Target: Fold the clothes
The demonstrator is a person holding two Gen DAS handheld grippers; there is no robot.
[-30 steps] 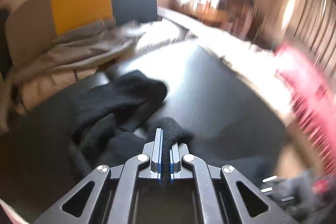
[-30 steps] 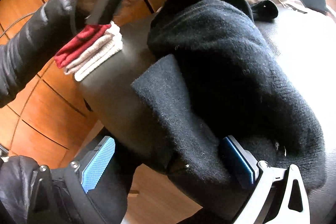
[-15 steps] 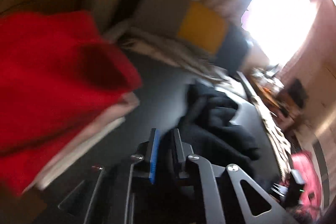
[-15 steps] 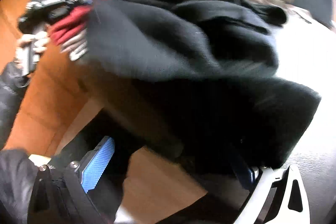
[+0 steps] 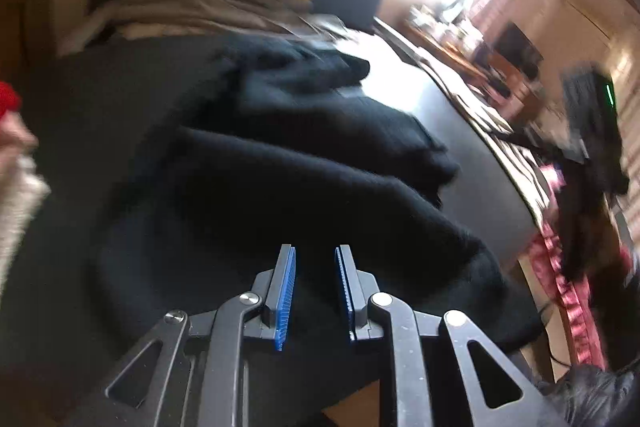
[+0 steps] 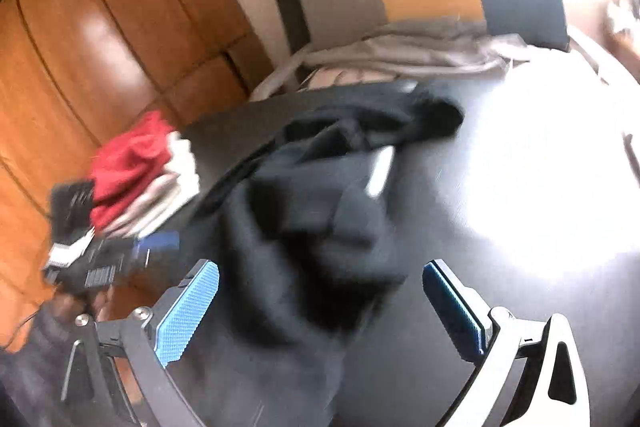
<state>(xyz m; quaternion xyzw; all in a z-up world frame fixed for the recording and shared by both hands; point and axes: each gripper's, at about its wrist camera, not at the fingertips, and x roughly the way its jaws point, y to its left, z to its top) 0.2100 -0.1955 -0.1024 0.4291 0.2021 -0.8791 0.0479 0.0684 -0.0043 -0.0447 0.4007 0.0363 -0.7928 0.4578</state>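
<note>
Right wrist: black sweater point(image 6: 320, 227) blurred, folded stack point(image 6: 148, 171) partly hidden.

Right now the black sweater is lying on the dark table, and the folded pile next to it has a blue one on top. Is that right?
Not quite. The black sweater does lie on the dark table, but the top piece of the folded pile beside it is red, not blue; lighter folded pieces sit under it. The right wrist view shows this.
</note>
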